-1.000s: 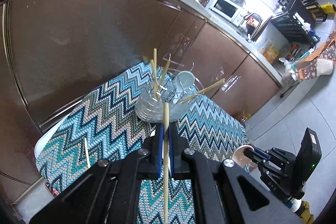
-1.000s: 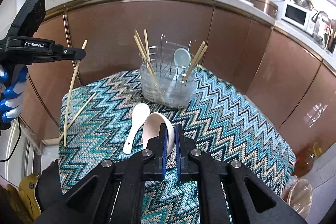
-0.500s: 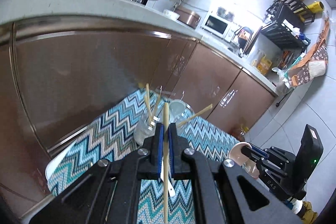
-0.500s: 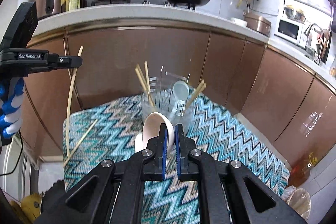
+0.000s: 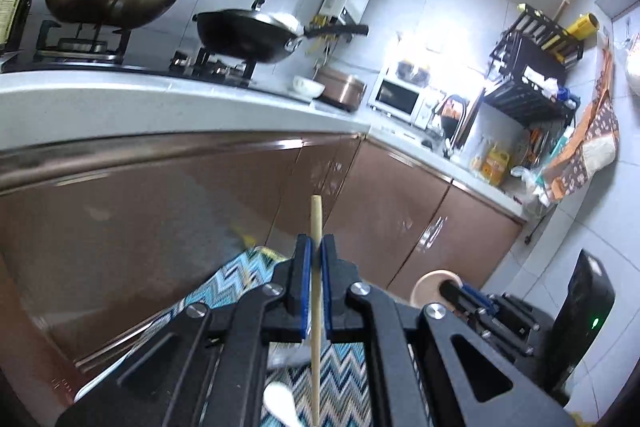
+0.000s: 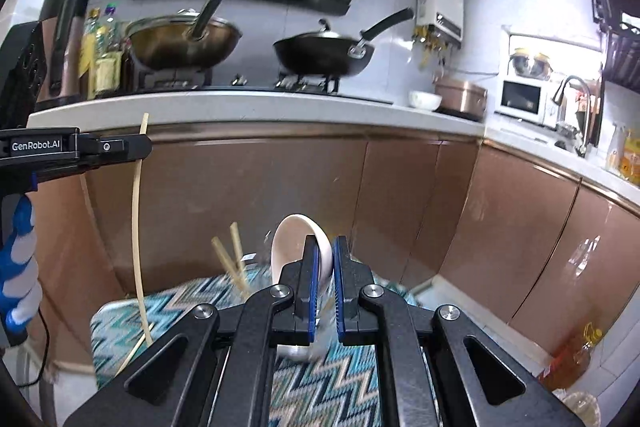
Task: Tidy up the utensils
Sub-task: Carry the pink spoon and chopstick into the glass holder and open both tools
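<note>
Left gripper (image 5: 315,259) fingers clamp one chopstick (image 5: 316,227); right gripper (image 6: 324,263) fingers clamp a ceramic spoon (image 6: 294,243). Both items are airborne, undelivered. Several chopsticks (image 6: 232,255) already stand in the holder; one chopstick (image 6: 134,351) remains on the zigzag mat (image 6: 180,307).

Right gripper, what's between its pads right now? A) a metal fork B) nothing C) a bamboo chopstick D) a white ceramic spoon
D: in the right wrist view the right gripper is shut on the white ceramic spoon, whose bowl sticks up past the blue pads; the chopstick is in the left gripper instead.
</note>
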{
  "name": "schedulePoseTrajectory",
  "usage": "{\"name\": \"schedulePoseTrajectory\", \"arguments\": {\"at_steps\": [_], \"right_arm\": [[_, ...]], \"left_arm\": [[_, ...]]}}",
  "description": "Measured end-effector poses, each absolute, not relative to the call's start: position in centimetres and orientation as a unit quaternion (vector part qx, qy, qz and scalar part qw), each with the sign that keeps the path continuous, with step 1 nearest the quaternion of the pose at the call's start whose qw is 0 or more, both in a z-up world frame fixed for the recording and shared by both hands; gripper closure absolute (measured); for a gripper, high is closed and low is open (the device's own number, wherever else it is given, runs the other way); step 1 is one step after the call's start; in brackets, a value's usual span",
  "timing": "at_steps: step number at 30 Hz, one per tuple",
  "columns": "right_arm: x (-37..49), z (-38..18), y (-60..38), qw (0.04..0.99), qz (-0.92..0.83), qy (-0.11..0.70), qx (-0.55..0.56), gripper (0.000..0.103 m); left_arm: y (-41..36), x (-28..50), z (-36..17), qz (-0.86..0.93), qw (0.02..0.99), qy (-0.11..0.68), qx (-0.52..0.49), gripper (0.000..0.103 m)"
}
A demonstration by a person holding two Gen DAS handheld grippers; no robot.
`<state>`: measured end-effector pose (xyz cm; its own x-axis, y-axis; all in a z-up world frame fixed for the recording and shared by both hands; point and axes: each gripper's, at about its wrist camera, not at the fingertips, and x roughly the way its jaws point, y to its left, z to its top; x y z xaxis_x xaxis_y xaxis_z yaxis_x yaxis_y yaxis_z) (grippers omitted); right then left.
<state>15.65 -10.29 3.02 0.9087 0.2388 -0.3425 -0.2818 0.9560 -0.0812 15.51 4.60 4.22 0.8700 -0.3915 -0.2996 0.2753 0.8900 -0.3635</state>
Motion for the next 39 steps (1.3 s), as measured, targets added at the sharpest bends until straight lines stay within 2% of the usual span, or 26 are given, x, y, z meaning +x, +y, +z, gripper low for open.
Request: {"name": "schedulePoseTrajectory", "arguments": {"at_steps": [9,17,25,28,29,32,35,39], "right_arm": [[20.6,2.7,-9.6,0.988,0.082,0.111,-0.069,0.096],[24.3,-0.4,-8.4,0.99,0.039,0.092,-0.097,0.096],[24.9,-4.3,-7.1,0.987,0.031,0.098,-0.127,0.096],[24.8,-5.3,-6.9,0.986,0.039,0.103,-0.127,0.094],[24.8,-5.7,-6.9,0.985,0.042,0.107,-0.128,0.094],[24.6,-6.2,-7.2,0.985,0.047,0.117,-0.12,0.084],[24.0,-5.7,-7.5,0.986,0.049,0.117,-0.113,0.078],[22.6,-4.0,-7.8,0.986,0.051,0.111,-0.115,0.077]], "left_arm": [[2.3,20.9,4.1,-0.13,0.974,0.118,-0.142,0.098],[0.2,25.2,-0.7,-0.083,0.983,0.11,-0.123,0.098],[-1.0,26.1,-4.9,-0.059,0.986,0.11,-0.106,0.098],[-0.9,25.8,-6.1,-0.063,0.985,0.112,-0.114,0.096],[-1.0,25.5,-6.4,-0.065,0.985,0.111,-0.111,0.09],[-0.8,24.8,-6.6,-0.072,0.984,0.113,-0.118,0.073],[-0.3,23.9,-6.0,-0.078,0.982,0.121,-0.12,0.069],[1.2,21.9,-3.8,-0.079,0.982,0.128,-0.114,0.065]]}}
